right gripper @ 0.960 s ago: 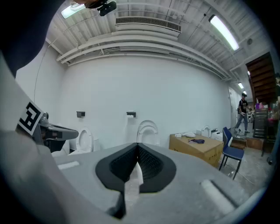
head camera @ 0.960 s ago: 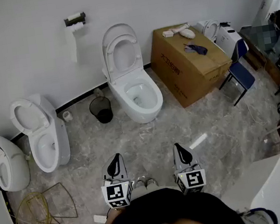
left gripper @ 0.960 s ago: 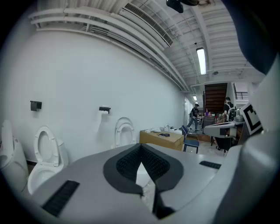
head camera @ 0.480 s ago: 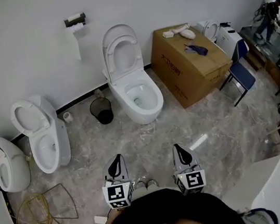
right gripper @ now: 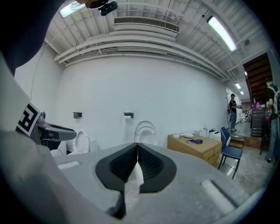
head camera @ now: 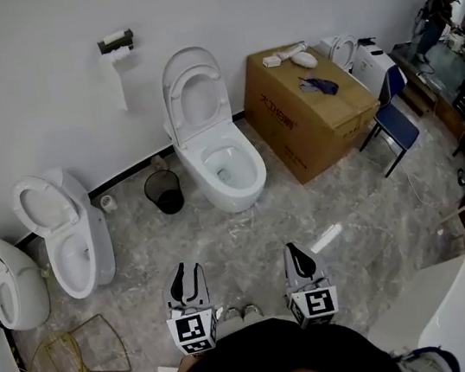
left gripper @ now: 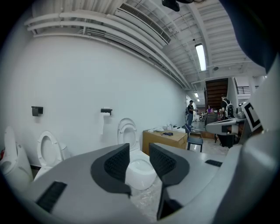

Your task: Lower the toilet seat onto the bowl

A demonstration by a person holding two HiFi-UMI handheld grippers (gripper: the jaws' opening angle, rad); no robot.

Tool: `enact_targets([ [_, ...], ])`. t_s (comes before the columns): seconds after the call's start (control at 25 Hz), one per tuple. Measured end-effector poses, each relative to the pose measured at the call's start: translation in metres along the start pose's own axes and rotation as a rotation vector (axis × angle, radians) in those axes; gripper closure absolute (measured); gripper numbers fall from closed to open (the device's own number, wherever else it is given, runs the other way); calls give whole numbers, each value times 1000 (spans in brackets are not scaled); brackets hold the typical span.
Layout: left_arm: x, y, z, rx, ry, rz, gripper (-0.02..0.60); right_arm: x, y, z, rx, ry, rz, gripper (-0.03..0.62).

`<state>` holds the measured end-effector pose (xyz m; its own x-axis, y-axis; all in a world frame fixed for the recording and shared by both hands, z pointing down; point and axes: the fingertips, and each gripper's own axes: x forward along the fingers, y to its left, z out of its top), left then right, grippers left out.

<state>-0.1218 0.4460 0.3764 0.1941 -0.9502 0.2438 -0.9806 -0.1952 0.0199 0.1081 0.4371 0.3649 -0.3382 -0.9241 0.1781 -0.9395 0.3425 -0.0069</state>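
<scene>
- The toilet seat point(head camera: 177, 104) stands upright against its lid on the middle toilet by the wall; its bowl point(head camera: 235, 200) lies open below it, well apart from me across the marble floor.
- My left gripper point(head camera: 187, 277) is low in front of me with its jaws opening; nothing is between them, only the far toilet showing through the gap.
- My right gripper point(head camera: 301, 257) hangs beside it with its jaws pressed together on nothing.
- I judge the seat a stiff, fairly light plastic ring, hinged at the back; it should swing rather than flex, so I need to guide it more than carry it.
- Its surface looks smooth and glossy, so probably slippery to the pads; a shallow pinch could slide off.
- I would take it at the top of the ring, the edge farthest from the hinge, pinching across the thin band; that gives the most leverage and keeps me clear of the lid behind it.
- The seat rests close on the lid; I must catch the ring alone, or both may come down together.
- Once past upright it may fall by its own weight; a slam could crack plastic or chip the bowl, so I'd hold it all the way down.
</scene>
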Motion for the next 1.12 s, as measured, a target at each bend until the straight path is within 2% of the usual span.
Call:
enact_targets([
  [0.2, 5, -3, -1, -24, -1, -25, 352, 3, -1, 4, 28, -13, 13, 541],
  [0.28, 7, -3, 3, -33, -18, -34, 308, 6, 1, 4, 41, -16, 27, 467],
  [0.44, 6, -1, 8, -33, -54, -42, 264, 10, 3, 4, 49, -21, 18, 296],
  [0.64, 8, -1, 14, -57, -91, -36, 144, 19, 8, 3, 71, -30, 62, 123],
  [0.8, 14, 2, 19, -97, -108, -40, 62, 25, 11, 9, 64, -45, 86, 74],
  [0.96, 17, 3, 20, -115, -110, -44, 34, 29, 3, 8, 73, -40, 68, 44],
  [1.12, 20, 5, 23, -110, -125, -31, 23, 33, 1, 6, 99, -36, 90, 33],
])
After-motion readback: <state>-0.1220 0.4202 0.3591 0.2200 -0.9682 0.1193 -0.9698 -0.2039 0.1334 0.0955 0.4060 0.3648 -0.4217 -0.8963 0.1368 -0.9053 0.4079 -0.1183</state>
